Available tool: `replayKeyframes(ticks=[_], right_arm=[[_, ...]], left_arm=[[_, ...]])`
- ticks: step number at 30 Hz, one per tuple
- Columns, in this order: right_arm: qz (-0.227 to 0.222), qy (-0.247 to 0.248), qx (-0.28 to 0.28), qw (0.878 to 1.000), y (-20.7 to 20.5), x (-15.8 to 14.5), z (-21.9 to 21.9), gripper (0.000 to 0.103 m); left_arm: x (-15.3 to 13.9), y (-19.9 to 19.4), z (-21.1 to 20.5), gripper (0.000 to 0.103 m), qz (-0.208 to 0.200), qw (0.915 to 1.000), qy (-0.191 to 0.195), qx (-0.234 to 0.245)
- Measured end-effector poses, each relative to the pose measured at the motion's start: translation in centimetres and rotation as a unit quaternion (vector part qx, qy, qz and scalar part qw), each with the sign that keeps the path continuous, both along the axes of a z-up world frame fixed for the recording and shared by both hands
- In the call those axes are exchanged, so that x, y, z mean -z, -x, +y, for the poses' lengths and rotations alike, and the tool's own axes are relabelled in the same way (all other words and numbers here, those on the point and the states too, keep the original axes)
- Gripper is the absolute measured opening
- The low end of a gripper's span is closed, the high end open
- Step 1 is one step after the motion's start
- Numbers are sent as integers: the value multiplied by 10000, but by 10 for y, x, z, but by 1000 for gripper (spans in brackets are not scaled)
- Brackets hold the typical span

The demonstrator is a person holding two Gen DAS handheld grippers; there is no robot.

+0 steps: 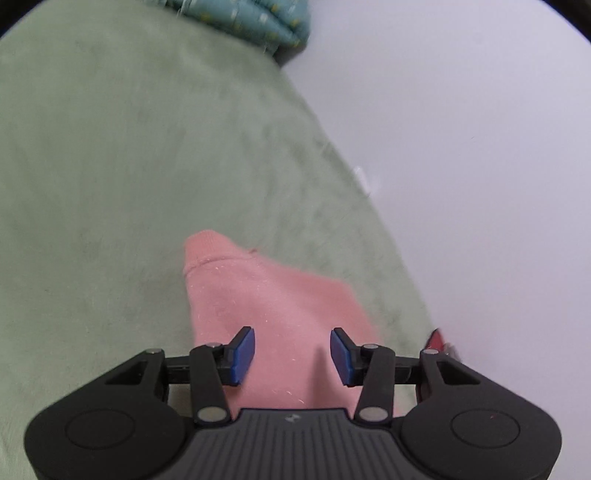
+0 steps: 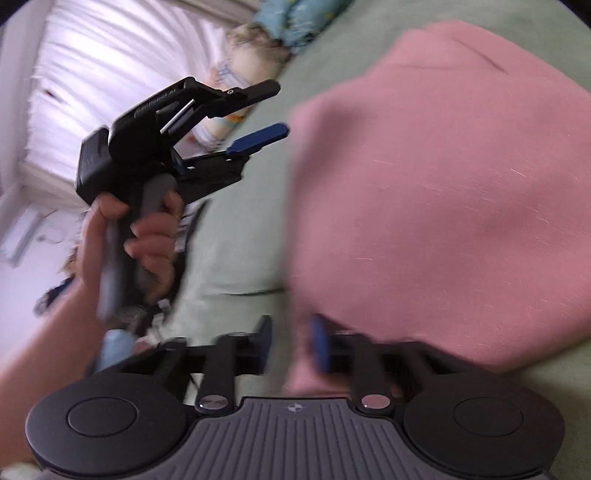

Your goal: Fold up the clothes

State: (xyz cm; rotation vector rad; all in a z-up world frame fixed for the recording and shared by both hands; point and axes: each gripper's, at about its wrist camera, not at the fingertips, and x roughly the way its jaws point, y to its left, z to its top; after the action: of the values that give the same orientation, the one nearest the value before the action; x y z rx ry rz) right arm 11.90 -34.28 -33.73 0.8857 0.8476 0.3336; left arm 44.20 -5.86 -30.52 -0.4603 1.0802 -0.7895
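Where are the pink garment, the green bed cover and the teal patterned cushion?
pink garment [image 1: 273, 314], left wrist view, its flat middle.
green bed cover [image 1: 129, 166], left wrist view, a bare stretch.
teal patterned cushion [image 1: 258, 22], left wrist view, its padded front.

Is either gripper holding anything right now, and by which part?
Left gripper: nothing; its jaws stand open over the pink garment. Right gripper: its blurred pads look apart at the garment's edge, so no grip can be confirmed.

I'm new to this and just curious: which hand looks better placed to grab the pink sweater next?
Probably the left. The left gripper hangs open, centred over the pink sweater, with cloth showing between its fingers. The right gripper sits only at the sweater's edge, in a blurred view.
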Motion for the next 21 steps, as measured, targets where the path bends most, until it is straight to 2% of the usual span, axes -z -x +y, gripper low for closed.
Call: replayKeyframes(ticks=[2, 3, 5, 6, 9, 11, 12, 13, 14, 16, 18, 19, 20, 21], right_arm=[[52, -169, 40, 9998, 1, 2, -4, 0], [64, -128, 13, 9999, 1, 0, -3, 0], [38, -74, 3, 10000, 3, -2, -1, 0], [15, -89, 14, 10000, 5, -1, -1, 0], [6, -231, 68, 9997, 8, 1, -2, 0], [8, -251, 81, 9997, 9, 4, -4, 0], [10, -257, 82, 9996, 8, 6, -7, 0], [6, -279, 90, 9996, 8, 8, -8, 0], [-2, -296, 99, 9995, 8, 9, -8, 0], [-17, -375, 165, 9992, 8, 10, -6, 0], [109, -536, 285, 9981, 10, 7, -7, 3], [127, -633, 340, 9973, 11, 4, -7, 15], [29, -722, 390, 9966, 14, -2, -6, 21], [-182, -688, 454, 9964, 19, -13, -5, 26]], left_arm=[[25, -15, 3, 2, 125, 9999, 69, -95], [31, -20, 6, 1, 170, 9997, 113, -139], [49, -36, 14, 2, 493, 9971, 540, -215], [52, -42, 15, 2, 527, 9965, 601, -238], [51, -59, 8, 2, 349, 9981, 302, -404], [47, -74, 0, 0, 285, 9970, -205, -687], [43, -80, -2, 0, 290, 9963, -307, -743], [37, -83, -4, 2, 244, 9955, -426, -806], [28, -83, -6, 12, 129, 9949, -537, -844], [7, -76, -7, 26, -238, 9959, -525, -691], [-16, -60, -3, 32, -536, 9968, -404, -436], [-24, -45, 0, 38, -594, 9972, -333, -293], [-34, -26, 4, 43, -650, 9975, -247, -128], [-38, -4, 9, 44, -583, 9983, -74, 61]])
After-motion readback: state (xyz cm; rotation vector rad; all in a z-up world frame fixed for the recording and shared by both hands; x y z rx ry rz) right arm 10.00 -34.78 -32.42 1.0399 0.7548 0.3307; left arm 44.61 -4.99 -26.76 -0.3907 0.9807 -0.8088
